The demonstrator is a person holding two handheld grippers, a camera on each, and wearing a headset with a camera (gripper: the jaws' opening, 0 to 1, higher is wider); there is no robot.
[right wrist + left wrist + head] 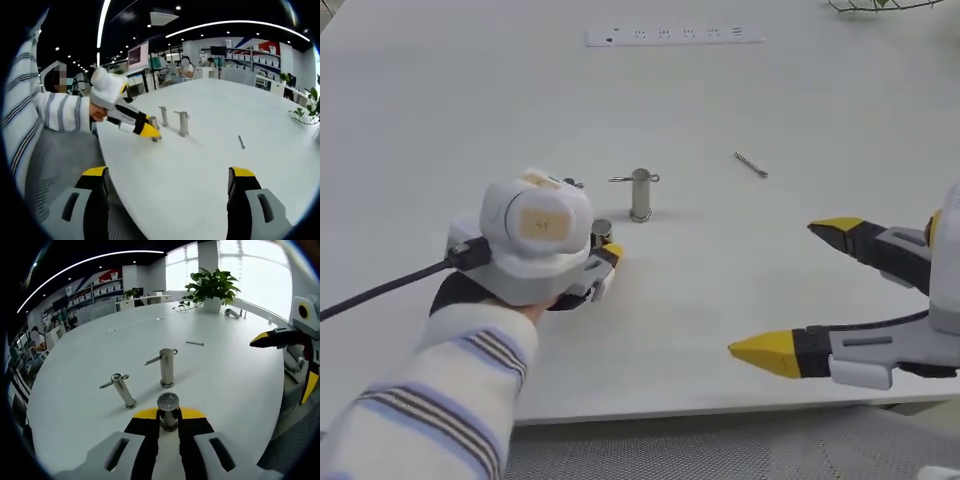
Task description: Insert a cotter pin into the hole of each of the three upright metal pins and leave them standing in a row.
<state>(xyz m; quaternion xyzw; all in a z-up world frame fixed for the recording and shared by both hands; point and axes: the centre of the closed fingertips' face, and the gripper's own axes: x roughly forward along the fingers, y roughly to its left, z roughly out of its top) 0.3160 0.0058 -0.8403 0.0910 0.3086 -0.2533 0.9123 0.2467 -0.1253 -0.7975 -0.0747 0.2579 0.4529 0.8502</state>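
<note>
Pin 1 (123, 391), leftmost, stands on the white table (235, 385) with a cotter pin (113, 381) through its head. It appears to lean, though the fisheye lens may account for that. Just right of it, the left gripper (168, 419) is clenched on pin 2 (168, 401), which stands upright on the table. Beyond those jaws, pin 3 (167, 367) stands upright with a fitted cotter pin (156, 359) crossing its top. Further right, 1 loose cotter pin (195, 343) lies flat on the table, well apart from the 3 metal pins. At the right edge, the right gripper (780, 288) hovers over the table, jaws spread wide, grasping nothing. A power strip (675, 36) lies at the table's far side.
</note>
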